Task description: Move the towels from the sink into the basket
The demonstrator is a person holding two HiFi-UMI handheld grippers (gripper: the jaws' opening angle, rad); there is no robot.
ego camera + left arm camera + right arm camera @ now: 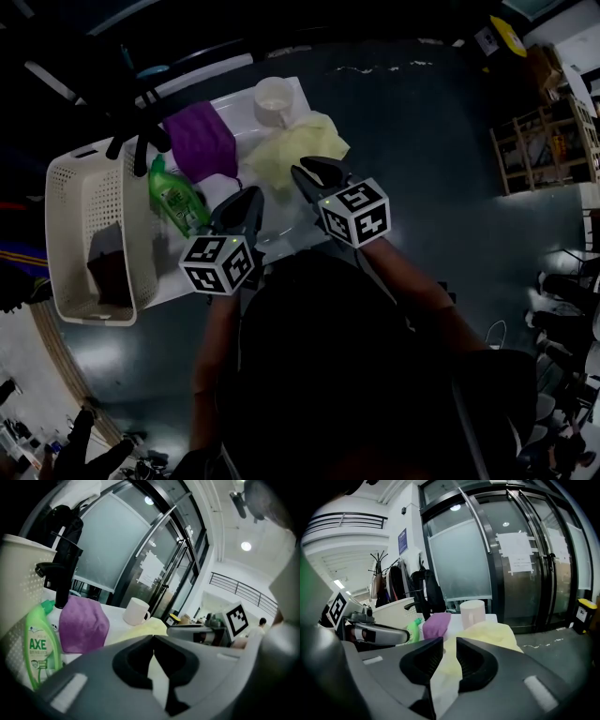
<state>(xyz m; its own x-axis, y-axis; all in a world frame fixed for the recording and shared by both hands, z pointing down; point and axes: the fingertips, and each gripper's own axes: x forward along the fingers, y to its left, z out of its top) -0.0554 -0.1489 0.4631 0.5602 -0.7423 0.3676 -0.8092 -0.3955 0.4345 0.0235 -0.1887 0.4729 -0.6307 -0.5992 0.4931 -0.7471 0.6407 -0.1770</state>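
A: Where is the yellow towel against your right gripper?
B: Your right gripper [449, 645] sits at the near edge of the yellow towel [300, 145]. Its jaws stand a narrow gap apart and the pads press on nothing. The towel shows through the gap, just past the tips.

A: Where does that towel lie?
B: Crumpled over the right end of the white counter [234, 98], not in the basket.

A: Your left?
B: Your left gripper [153, 638] has its jaws closed tip to tip, with nothing between them. It hangs over the near part of the counter, just beside the green soap bottle [176, 199].

A: Purple towel?
B: The purple towel [202, 141] lies bunched on the counter, left of the yellow one and just beside it. It is beyond the bottle, ahead of your left gripper's tips. Neither gripper touches it.

A: Basket?
B: The white basket [70, 187] stands at the counter's left end, on your left. 1 dark folded thing [108, 267] lies inside; you can't tell what it is.

A: What stands in the way?
B: The bottle stands upright between your left gripper and the basket. The black faucet [141, 141] reaches over the purple towel's left side, between that towel and the basket. A white cup [274, 98] stands at the far edge behind the 2 towels, just beside the yellow one.
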